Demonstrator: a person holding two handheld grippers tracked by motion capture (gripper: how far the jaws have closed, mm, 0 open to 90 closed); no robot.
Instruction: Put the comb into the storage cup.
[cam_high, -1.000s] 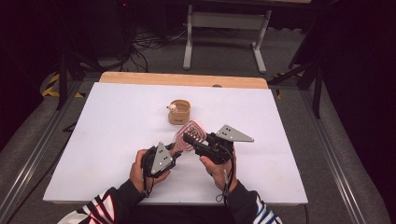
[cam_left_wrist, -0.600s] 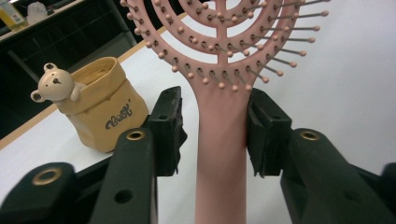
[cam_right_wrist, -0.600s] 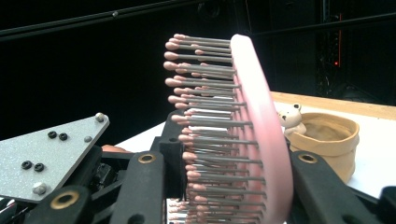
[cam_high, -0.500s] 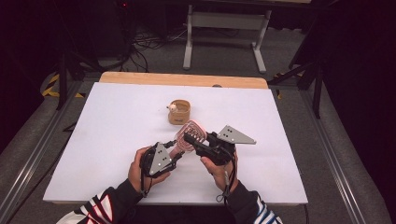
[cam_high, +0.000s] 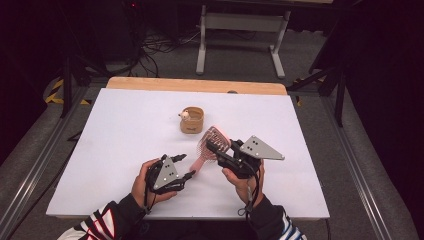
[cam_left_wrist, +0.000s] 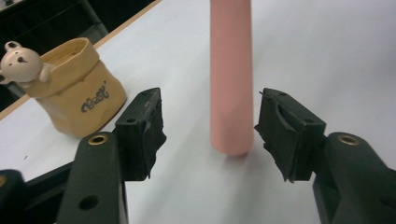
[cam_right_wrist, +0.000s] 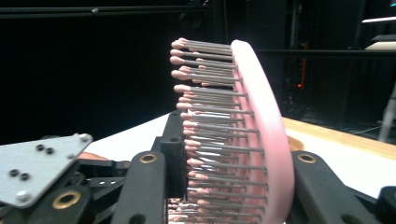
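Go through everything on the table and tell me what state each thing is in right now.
Pink hairbrush: lifted off the table, head clamped, bristles sideways.
Right tool: shut on the brush head.
Left tool: jaws apart, just been opening, either side of the handle, not pressing.
Bear cup: upright on the table, untouched.

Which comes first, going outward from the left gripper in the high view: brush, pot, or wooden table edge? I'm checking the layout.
1. Brush: handle end between the left gripper's opened jaws.
2. Pot: mid-table, beyond the brush head.
3. Wooden table edge: far side.
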